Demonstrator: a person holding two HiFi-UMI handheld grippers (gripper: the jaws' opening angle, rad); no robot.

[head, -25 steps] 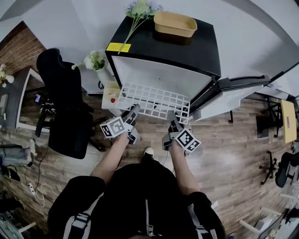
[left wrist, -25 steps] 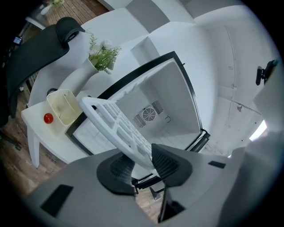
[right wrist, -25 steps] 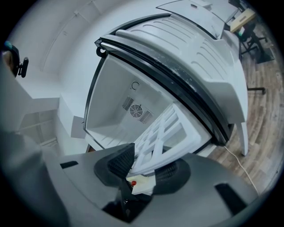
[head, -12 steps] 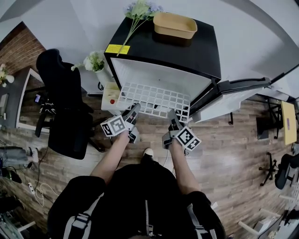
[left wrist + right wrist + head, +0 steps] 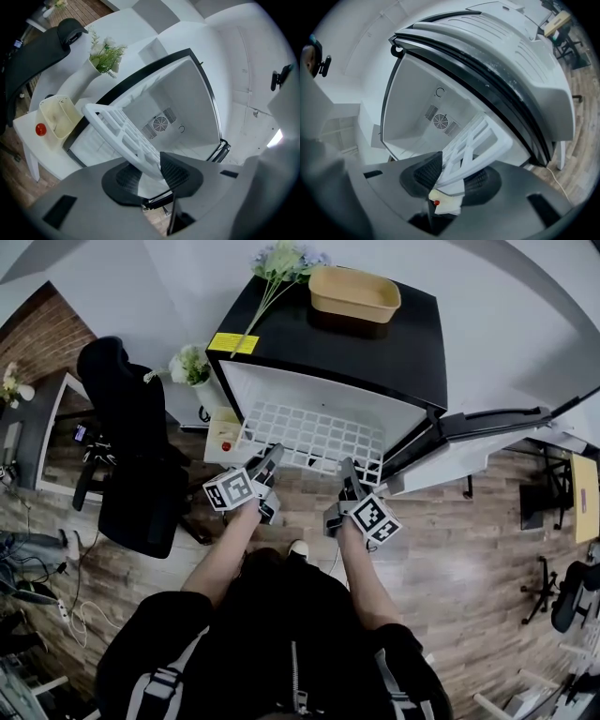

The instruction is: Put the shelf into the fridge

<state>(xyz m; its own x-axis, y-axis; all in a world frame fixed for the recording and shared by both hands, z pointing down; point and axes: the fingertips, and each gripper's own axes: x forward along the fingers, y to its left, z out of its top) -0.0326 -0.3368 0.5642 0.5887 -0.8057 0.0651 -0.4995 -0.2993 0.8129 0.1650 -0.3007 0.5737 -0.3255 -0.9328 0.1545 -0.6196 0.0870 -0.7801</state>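
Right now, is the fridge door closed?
No, the fridge door stands swung wide open at the right, baring the white inside.

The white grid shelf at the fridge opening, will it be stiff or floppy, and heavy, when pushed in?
Probably stiff: the shelf lies flat though gripped only at its near edge by the left hand-held gripper and right hand-held gripper. Likely light for its size, being an open grid. It might jam if pushed crooked into the fridge.

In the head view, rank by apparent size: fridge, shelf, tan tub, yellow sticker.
Largest to smallest:
1. fridge
2. shelf
3. tan tub
4. yellow sticker
No two look alike in size.
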